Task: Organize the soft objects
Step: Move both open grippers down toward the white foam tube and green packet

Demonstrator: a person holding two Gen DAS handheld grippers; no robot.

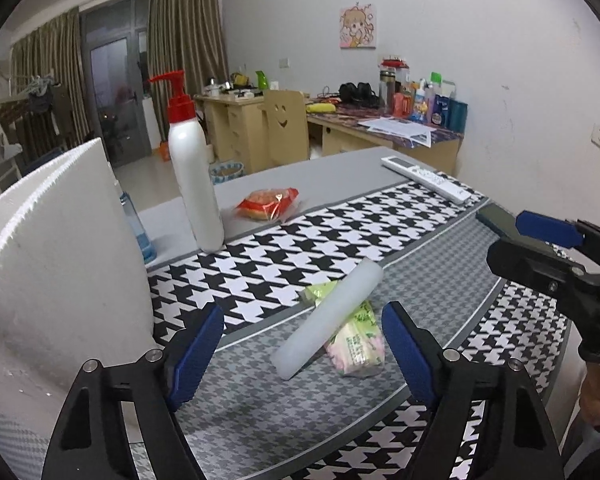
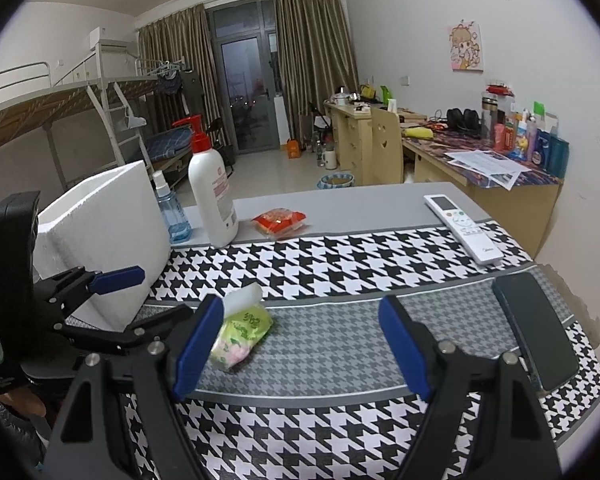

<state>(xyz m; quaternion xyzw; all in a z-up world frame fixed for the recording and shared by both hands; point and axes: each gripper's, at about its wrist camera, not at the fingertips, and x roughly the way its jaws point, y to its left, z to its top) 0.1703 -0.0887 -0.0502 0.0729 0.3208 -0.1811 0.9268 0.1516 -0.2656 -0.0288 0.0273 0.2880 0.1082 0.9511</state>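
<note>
We see our left tool point(image 1: 302, 344) spread wide above the houndstooth-patterned tabletop point(image 1: 440, 280), its blue pads flanking but not touching a translucent white plastic tube point(image 1: 326, 318). That tube lies slanted across a soft green-and-pink tissue packet point(image 1: 358, 340), resting on it. Our right tool point(image 2: 302, 346) is spread too, with nothing between its pads.

The left wrist view shows the tube at full length, from its end nearest the camera to its far end beyond the packet. In the right wrist view only a short white end of the tube point(image 2: 244, 298) shows just behind the packet point(image 2: 242, 334), the rest hidden by the right tool's own left finger point(image 2: 198, 346). That view does show the left tool point(image 2: 140, 304) from the side, reaching in beside the packet with its fingers apart.

Left of the packet stands a white foam block point(image 1: 56, 280); a small clear blue spray bottle point(image 2: 172, 210) behind it shows fully only in the right wrist view. Beyond the packet stand a tall white pump bottle with a red top point(image 1: 192, 168) and a red-wrapped snack packet point(image 1: 268, 204). To the packet's right lie a white remote control point(image 2: 462, 228) and a dark phone point(image 2: 536, 326), the phone seen whole only from the right wrist.
</note>
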